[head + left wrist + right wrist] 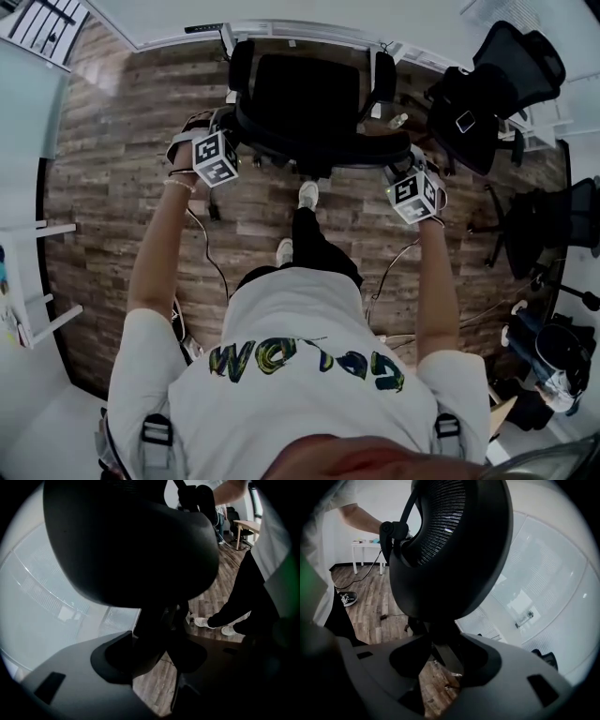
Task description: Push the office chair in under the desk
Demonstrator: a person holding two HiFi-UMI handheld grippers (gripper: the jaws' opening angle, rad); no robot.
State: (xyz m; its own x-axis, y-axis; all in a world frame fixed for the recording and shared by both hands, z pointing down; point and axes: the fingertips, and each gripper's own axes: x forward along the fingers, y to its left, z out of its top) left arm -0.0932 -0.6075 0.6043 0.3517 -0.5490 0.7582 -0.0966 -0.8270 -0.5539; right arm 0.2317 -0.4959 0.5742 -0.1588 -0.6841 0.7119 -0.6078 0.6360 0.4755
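Observation:
The black office chair stands on the wooden floor, its seat facing the white desk at the top of the head view. I stand behind it. My left gripper is at the left edge of the backrest and my right gripper at the right edge. In the left gripper view the backrest fills the frame and its edge runs down between the jaws of the left gripper. The right gripper view shows the mesh backrest narrowing into the right gripper. Both grippers look closed on the backrest rim.
Two more black chairs stand at the right. A white shelf is at the left. Cables trail over the floor by the person's shoes. Bags and clutter lie at the lower right.

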